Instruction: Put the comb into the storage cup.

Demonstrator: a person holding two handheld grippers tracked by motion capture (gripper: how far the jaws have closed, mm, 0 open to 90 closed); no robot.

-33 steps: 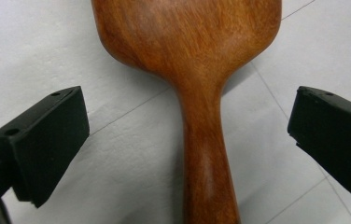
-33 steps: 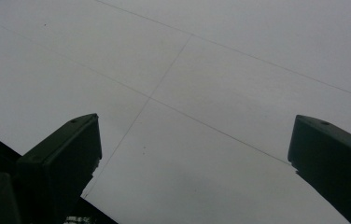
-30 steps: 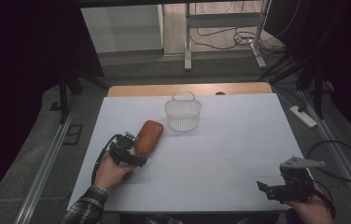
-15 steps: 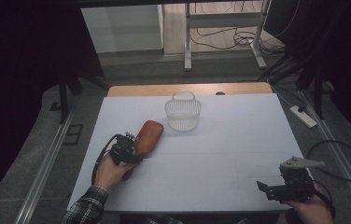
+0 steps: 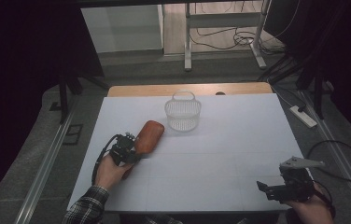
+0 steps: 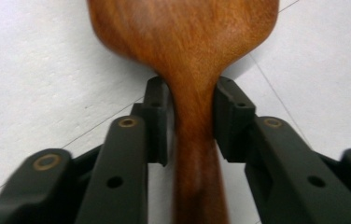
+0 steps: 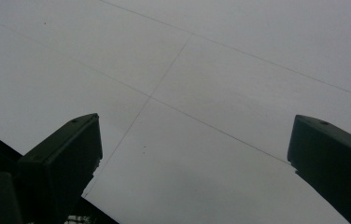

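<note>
A brown wooden spoon (image 5: 149,134) lies on the white table (image 5: 239,140), left of the middle, with its broad head pointing away from me. My left gripper (image 5: 131,148) sits over its neck. In the left gripper view the pads (image 6: 229,116) press on both sides of the narrow neck (image 6: 193,154), just behind the head (image 6: 183,32). These jaws have just been closing with the handle between them. My right gripper (image 5: 270,190) rests near the table's front right corner. Its jaws stand wide apart over bare table in the right gripper view (image 7: 194,144).
A white wire basket (image 5: 183,112) with an upright handle stands just beyond the spoon's head, near the back of the table. A wooden strip (image 5: 141,89) runs along the far edge. A power strip (image 5: 303,116) and cables lie on the floor to the right.
The left gripper's jaws have drawn in around the spoon's neck. Both hands and the spoon stay where they were.
</note>
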